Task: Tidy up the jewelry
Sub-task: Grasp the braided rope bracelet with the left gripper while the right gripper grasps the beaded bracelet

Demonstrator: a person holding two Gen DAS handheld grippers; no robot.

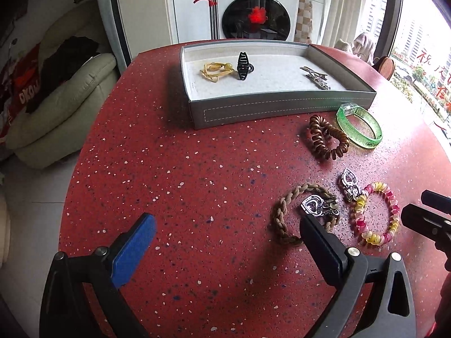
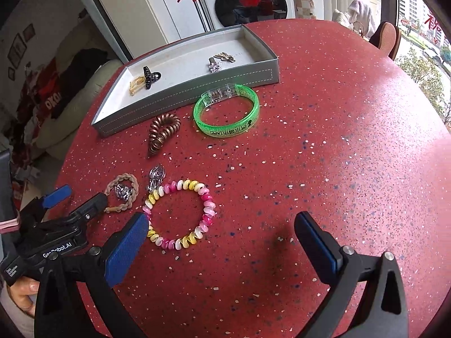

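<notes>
A grey tray (image 1: 282,107) at the back of the red table holds a yellow hair tie (image 1: 215,70), a black claw clip (image 1: 243,66) and silver clips (image 1: 315,77). In front of it lie a brown spiral hair tie (image 1: 328,138), a green bangle (image 1: 372,140), a braided tan hair tie (image 1: 282,211) with a silver heart clip (image 1: 318,205) on it, a second heart clip (image 1: 349,181), and a pink-and-yellow bracelet (image 2: 208,211). My left gripper (image 1: 227,219) is open, its right finger beside the braided tie. My right gripper (image 2: 221,218) is open, its left pad at the bracelet's near-left edge.
The round red speckled table (image 2: 338,155) extends bare to the right. Off its left edge stands a cream sofa (image 1: 64,107) with clothes on it. A washing machine (image 1: 255,8) stands behind the tray. A hand (image 2: 22,293) holds the left gripper's handle.
</notes>
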